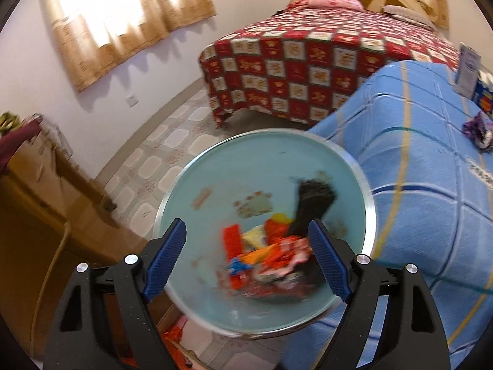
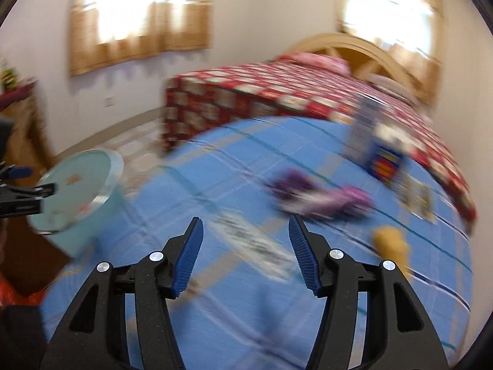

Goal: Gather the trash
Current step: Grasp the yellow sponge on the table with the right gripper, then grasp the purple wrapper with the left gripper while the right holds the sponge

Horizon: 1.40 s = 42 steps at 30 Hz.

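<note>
bright daylight through curtained windows (image 2: pixel 138 9), glare; right view motion-blurred; fisheye edges curved, dark.

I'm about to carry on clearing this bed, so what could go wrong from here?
1. The trash bin stands right at the edge of the blue bedspread; a bump from the open left gripper could tip it.
2. The right view is motion-blurred, so the open right gripper may miss the purple wrapper.

I see the bin (image 1: pixel 265 185) left of the near bed (image 1: pixel 416 185), wrappers (image 1: pixel 268 262) inside it; a crumpled wrapper (image 2: pixel 320 197) lies on that bed, second bed (image 1: pixel 308 61) beyond.
</note>
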Motion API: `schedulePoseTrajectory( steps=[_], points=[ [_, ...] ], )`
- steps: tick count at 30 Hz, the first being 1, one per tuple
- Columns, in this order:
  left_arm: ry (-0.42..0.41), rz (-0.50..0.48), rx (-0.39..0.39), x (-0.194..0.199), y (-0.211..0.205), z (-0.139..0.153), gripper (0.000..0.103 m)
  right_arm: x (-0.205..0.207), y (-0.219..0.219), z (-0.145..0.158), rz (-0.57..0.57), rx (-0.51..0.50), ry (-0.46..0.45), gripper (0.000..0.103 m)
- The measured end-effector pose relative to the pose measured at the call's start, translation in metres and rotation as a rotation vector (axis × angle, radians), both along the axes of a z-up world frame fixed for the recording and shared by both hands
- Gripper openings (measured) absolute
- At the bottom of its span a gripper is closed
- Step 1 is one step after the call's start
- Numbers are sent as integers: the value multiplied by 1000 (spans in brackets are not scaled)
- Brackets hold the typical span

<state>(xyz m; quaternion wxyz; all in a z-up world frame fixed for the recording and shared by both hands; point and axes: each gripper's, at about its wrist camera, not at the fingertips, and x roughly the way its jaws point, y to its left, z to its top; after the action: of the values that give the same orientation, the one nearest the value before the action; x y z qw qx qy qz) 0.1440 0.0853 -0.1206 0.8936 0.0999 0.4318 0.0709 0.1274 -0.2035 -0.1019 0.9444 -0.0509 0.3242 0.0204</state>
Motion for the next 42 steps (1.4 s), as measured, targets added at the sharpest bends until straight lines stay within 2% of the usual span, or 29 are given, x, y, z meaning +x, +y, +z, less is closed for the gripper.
schedulePoseTrajectory(
  steps=[4, 7, 12, 17, 19, 20, 24, 32, 38, 42],
  points=[
    [-19, -50, -8, 9, -37, 6, 83, -5, -59, -2, -153, -4, 4, 58],
    [-25, -81, -22, 17, -61, 8, 84, -3, -88, -9, -206, 2, 35, 58],
    [-15, -113, -34, 32, -95, 6, 84, 4, -119, -22, -209, 29, 97, 58],
    [-3, -145, -44, 43, -124, 5, 84, 22, -130, -34, -187, 49, 186, 57],
    [-2, -167, -49, 45, -137, 6, 84, 28, -131, -40, -169, 70, 220, 46],
    [-4, -175, -49, 45, -142, 6, 84, 29, -132, -42, -161, 83, 236, 31],
    [-4, -217, -57, 46, -167, 8, 84, 15, -137, -39, -165, 111, 200, 25],
    [-4, -316, -60, 60, -235, 11, 84, -25, -169, -27, -286, 102, 97, 25],
    [10, -331, -94, 81, -272, 10, 84, -27, -197, -23, -347, 111, 81, 25],
    [18, -348, -113, 91, -286, 6, 84, -30, -206, -22, -344, 112, 74, 25]
  ],
)
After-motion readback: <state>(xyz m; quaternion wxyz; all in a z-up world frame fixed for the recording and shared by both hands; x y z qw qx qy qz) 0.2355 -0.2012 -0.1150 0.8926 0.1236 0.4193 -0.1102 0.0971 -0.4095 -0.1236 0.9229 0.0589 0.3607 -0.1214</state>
